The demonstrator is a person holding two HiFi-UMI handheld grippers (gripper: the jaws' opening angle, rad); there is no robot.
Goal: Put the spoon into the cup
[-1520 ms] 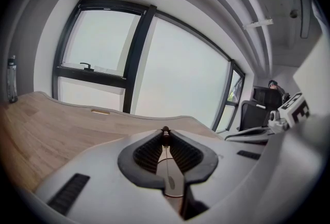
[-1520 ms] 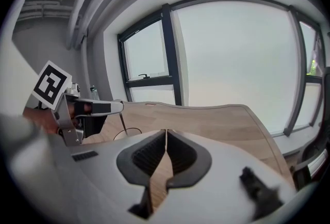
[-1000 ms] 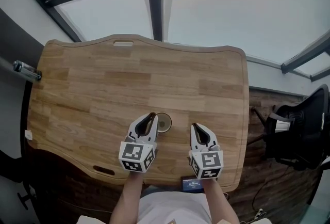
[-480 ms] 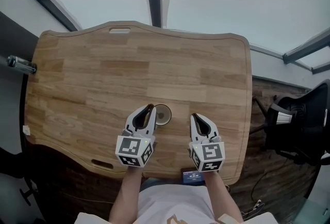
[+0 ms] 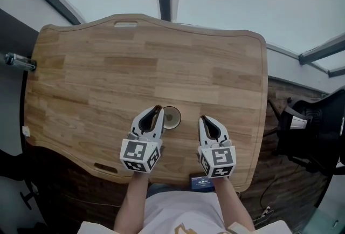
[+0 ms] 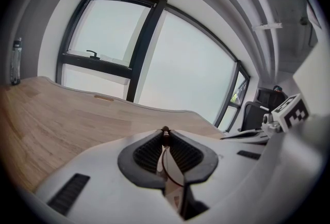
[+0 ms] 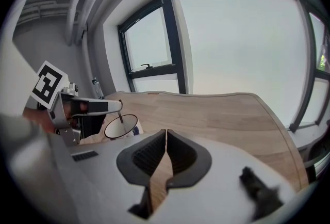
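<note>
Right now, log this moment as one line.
left gripper: shut on spoon | spoon: lower end at cup mouth | right gripper: shut, empty

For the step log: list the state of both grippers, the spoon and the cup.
Left gripper: shut on the spoon, over the cup.
Right gripper: shut, empty.
Spoon: held steeply, lower end inside the cup's rim.
Cup: upright on the table.
</note>
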